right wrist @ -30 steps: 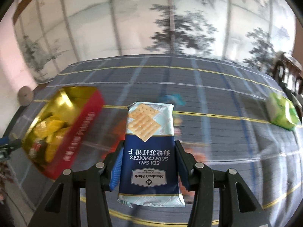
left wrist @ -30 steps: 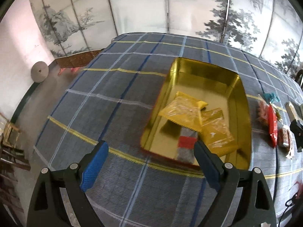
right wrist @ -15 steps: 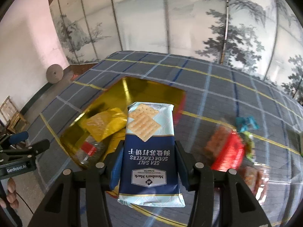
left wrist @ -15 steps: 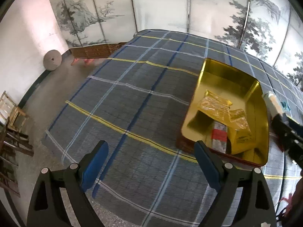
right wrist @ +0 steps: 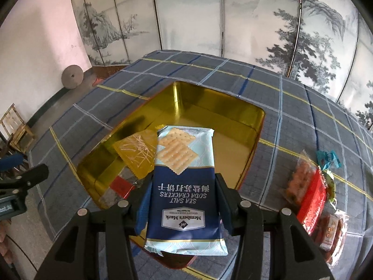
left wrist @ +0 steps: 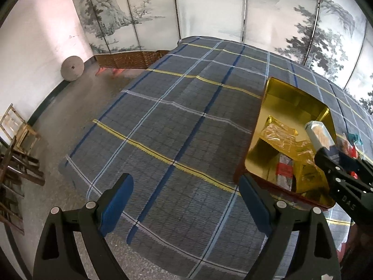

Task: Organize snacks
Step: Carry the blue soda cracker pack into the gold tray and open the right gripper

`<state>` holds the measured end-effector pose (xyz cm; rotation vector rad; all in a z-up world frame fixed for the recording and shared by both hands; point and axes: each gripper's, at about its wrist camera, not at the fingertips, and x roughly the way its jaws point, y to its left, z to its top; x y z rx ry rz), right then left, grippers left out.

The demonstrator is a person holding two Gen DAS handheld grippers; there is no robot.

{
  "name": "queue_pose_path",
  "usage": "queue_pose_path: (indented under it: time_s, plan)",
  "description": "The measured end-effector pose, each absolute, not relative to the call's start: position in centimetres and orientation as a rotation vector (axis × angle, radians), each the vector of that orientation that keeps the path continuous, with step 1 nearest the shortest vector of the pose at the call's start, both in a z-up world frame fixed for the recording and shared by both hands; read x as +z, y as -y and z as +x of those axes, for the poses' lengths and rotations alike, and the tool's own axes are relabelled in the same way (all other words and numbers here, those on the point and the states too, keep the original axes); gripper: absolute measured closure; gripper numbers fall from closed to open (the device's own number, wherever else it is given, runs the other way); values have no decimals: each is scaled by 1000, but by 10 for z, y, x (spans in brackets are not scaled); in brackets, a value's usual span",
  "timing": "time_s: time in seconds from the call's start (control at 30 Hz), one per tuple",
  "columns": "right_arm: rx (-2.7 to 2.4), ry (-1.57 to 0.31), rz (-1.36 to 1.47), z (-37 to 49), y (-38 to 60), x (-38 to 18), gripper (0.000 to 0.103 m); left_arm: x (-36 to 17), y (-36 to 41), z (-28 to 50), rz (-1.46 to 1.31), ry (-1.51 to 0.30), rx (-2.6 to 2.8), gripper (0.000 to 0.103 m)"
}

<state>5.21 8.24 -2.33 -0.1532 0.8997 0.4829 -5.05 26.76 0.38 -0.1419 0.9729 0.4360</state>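
A gold tin with red outer walls [right wrist: 223, 102] [left wrist: 291, 93] rests on the plaid cloth. Inside lie yellow snack packets [right wrist: 136, 150] [left wrist: 277, 134] and a small red-and-grey packet [right wrist: 121, 185] [left wrist: 285, 170]. My right gripper [right wrist: 181, 200] is shut on a blue and pale-blue pack of sea salt soda crackers [right wrist: 184, 179], held over the near part of the tin. In the left wrist view that pack [left wrist: 320, 134] and the right gripper show at the right edge above the tin. My left gripper [left wrist: 184, 200] hangs open and holds nothing, over the cloth left of the tin.
Loose snacks lie on the cloth right of the tin: a red packet [right wrist: 313, 200], orange-filled clear packets [right wrist: 297, 177] and a teal wrapper [right wrist: 328, 158]. The plaid-covered table [left wrist: 186, 116] ends at the left, with floor, wooden chairs [left wrist: 14, 144] and a painted folding screen [right wrist: 209, 16] beyond.
My right gripper has carried the cracker pack leftward from the open cloth to above the tin. My left gripper has drifted left, so the tin now sits at the right of its view.
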Motion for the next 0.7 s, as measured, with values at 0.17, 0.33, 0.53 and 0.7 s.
queue_pose_path:
  time_s: [0.17, 0.33, 0.53, 0.7]
  plan:
    - [475, -918, -160, 58, -89, -31, 53, 3, -274, -52, -159, -984, 447, 13]
    - [462, -906, -193, 62, -97, -34, 53, 4, -273, -52, -157, -986, 448, 13]
    - [469, -905, -212, 68, -109, -38, 53, 5, -269, -51, -147, -987, 441, 13]
    - [472, -918, -190, 68, -114, -43, 53, 4, -267, -50, -145, -990, 436, 13]
